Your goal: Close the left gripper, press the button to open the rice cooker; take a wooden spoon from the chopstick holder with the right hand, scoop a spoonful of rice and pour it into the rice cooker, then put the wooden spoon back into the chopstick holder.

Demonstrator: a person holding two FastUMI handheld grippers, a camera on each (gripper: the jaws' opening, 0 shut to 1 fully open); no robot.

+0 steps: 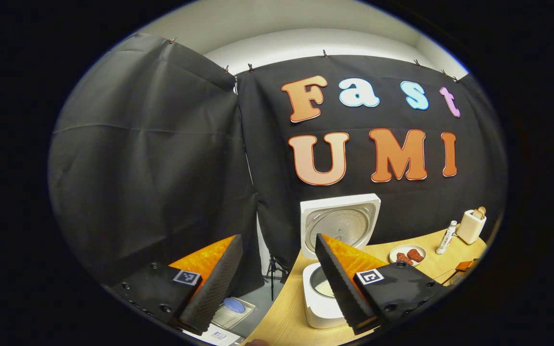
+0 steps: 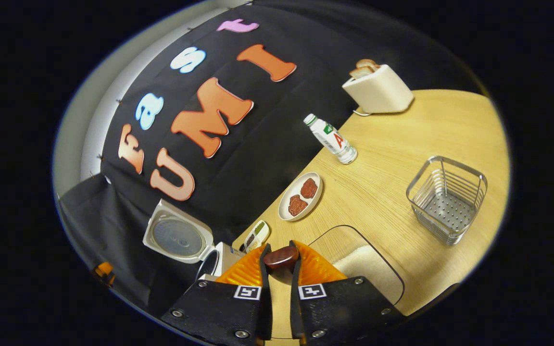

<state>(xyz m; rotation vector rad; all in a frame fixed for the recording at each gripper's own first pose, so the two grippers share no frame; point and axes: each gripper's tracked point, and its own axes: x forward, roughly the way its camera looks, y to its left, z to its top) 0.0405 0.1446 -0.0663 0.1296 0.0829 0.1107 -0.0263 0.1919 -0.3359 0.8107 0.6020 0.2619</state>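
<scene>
Rice cooker point(image 1: 327, 269) open near table edge point(image 1: 277, 307).

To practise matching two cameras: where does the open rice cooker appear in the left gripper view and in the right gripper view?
Left gripper view: rice cooker low centre, lid up, partly behind a finger.
Right gripper view: rice cooker lower left, lid tilted open.
Shared landmark: plate on the table.
</scene>
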